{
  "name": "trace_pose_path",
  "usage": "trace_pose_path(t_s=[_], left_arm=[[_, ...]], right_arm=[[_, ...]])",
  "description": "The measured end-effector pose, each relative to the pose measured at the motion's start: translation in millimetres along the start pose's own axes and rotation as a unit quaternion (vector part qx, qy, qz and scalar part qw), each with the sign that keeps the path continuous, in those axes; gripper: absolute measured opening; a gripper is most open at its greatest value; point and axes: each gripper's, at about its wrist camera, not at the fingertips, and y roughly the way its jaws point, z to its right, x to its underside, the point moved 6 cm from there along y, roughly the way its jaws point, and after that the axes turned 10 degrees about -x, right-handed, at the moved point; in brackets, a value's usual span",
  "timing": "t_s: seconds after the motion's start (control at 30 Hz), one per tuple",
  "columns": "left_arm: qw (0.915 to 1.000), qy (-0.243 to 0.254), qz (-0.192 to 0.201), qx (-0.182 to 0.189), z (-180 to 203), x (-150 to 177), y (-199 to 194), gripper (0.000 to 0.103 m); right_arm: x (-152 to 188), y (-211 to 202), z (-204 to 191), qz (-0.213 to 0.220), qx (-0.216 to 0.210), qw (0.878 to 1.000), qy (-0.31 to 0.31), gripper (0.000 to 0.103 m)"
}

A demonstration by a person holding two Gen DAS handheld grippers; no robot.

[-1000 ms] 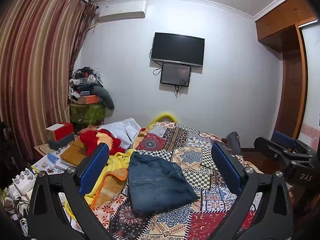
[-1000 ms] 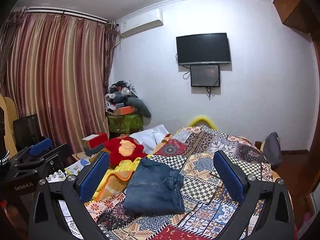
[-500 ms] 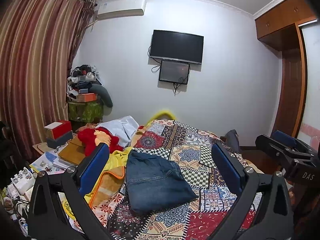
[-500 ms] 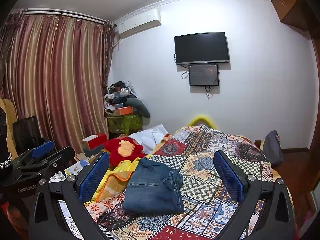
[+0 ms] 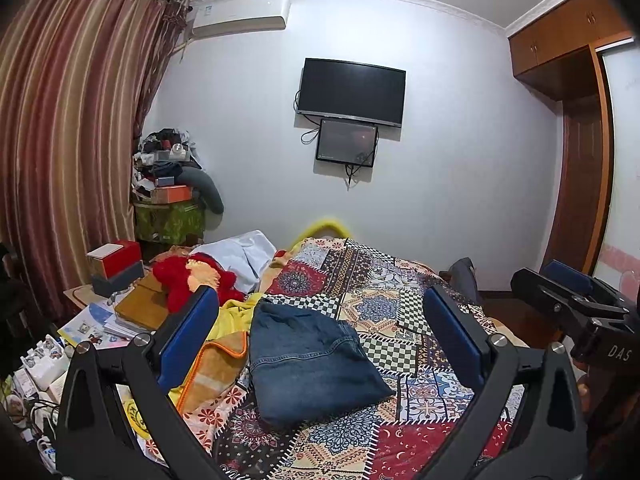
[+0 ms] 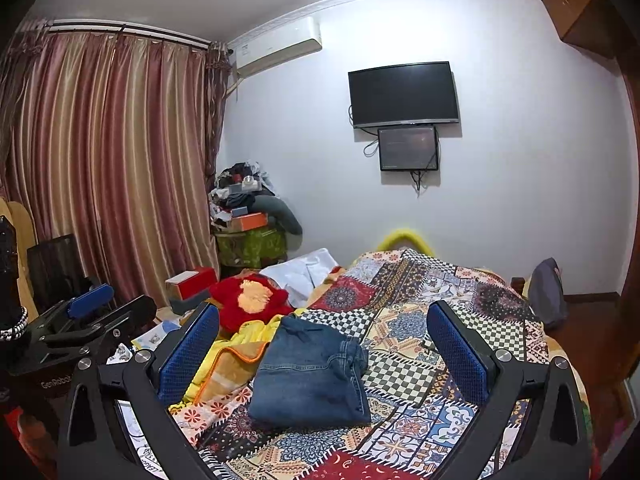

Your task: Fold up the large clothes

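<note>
Folded blue jeans (image 5: 310, 364) (image 6: 310, 372) lie in a compact bundle on the patchwork bedspread (image 5: 400, 308) (image 6: 432, 320). My left gripper (image 5: 320, 340) is held open above the near end of the bed, well short of the jeans, with nothing between its blue pads. My right gripper (image 6: 324, 344) is likewise open and empty, raised over the bed's near edge. Each gripper shows at the edge of the other's view: the right one (image 5: 576, 300) at the far right, the left one (image 6: 88, 320) at the far left.
A yellow-orange blanket (image 5: 216, 364) (image 6: 228, 360) and a red plush cushion (image 5: 188, 280) (image 6: 250, 300) lie left of the jeans. A cluttered side table with boxes (image 5: 114, 264) stands at the left by striped curtains (image 5: 60, 160). A wardrobe (image 5: 576, 160) is at the right.
Both grippers have drawn slightly back and tilted up, so the jeans sit a little lower in view. The jeans have not moved and the jaws stay open.
</note>
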Motion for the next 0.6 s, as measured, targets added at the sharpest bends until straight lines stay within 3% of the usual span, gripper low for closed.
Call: trace_pose_path(t_s=[0.6], left_arm=[[0.9999, 0.006, -0.002, 0.016, 0.8, 0.2, 1.9, 0.103]], right_arm=[[0.8, 5.4, -0.7, -0.004, 0.002, 1.000, 0.006, 0.103]])
